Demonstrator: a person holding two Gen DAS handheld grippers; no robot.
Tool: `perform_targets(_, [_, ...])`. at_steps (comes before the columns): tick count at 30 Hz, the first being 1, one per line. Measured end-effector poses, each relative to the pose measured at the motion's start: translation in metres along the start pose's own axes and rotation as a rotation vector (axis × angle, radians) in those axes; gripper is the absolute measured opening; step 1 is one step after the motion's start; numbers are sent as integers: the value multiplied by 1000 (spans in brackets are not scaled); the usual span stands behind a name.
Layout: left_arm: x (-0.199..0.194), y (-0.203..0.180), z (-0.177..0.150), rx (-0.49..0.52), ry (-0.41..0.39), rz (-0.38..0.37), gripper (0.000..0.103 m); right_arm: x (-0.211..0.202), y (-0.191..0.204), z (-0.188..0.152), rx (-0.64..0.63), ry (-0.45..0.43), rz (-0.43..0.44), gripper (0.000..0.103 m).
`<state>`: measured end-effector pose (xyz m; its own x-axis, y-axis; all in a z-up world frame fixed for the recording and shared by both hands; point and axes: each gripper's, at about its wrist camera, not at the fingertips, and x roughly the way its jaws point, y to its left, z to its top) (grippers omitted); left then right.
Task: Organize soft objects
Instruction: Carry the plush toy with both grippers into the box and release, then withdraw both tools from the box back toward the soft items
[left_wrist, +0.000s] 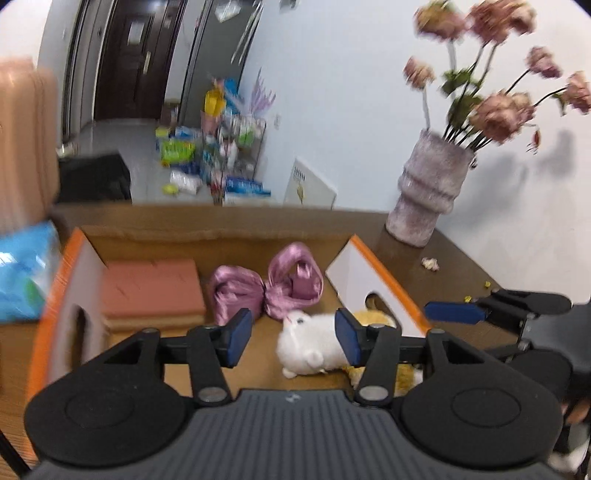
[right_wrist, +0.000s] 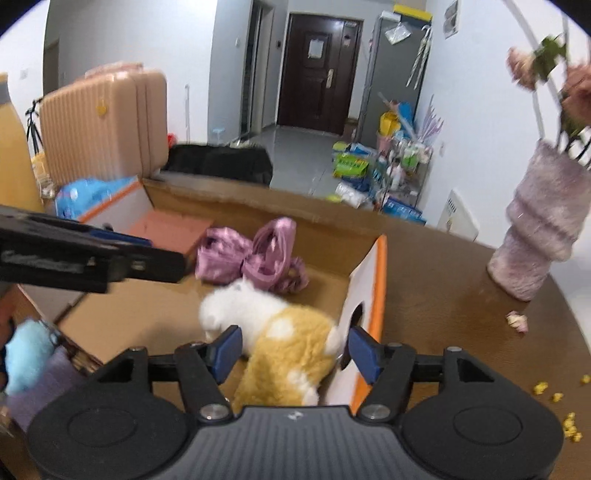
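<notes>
Both claws hang over an open cardboard box (left_wrist: 207, 236) that stands on the brown counter (right_wrist: 443, 295). Left claw (left_wrist: 291, 339) has its blue pads apart, and nothing is pressed between them; the white plush toy (left_wrist: 314, 343) lies below and behind them on the bottom of the box. Right claw (right_wrist: 293, 349) also has its pads apart. A yellow and white plush toy (right_wrist: 291, 354) shows between them, but the pads do not squeeze it; it lies in the box, close to the white flap with the orange edge (right_wrist: 369, 288). The white plush touches the yellow one. Behind them, in the middle of the box, lies a pink satin bow (left_wrist: 266, 288). A pink flat cushion-like block (left_wrist: 151, 288) sits in the far left corner of the box. Right of the box, on the counter, stands a fuzzy pink vase (left_wrist: 428, 188) with faded pink flowers (left_wrist: 498, 110). Some small yellow crumbs (right_wrist: 569, 424) lie on the counter at the right.
</notes>
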<state>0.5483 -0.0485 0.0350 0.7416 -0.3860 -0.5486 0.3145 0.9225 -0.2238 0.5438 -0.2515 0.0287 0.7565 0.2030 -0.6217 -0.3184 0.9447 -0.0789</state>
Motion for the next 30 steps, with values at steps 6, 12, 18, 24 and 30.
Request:
perform_targets(6, [-96, -1, 8, 115, -115, 85, 75, -85, -2, 19, 6, -125, -29, 72])
perform_targets(12, [-173, -4, -6, 160, -218, 221, 100, -151, 12, 13, 17, -228, -40, 79])
perform_targets(18, [-246, -16, -54, 144, -329, 302, 103, -208, 43, -22, 60, -350, -69, 81])
perform_targets(24, [-319, -43, -146, 155, -456, 360, 103, -264, 89, -94, 105, -462, -32, 84])
perform_targets(30, [-362, -64, -233, 131, -449, 393, 103, -308, 138, -182, 164, -494, -18, 86])
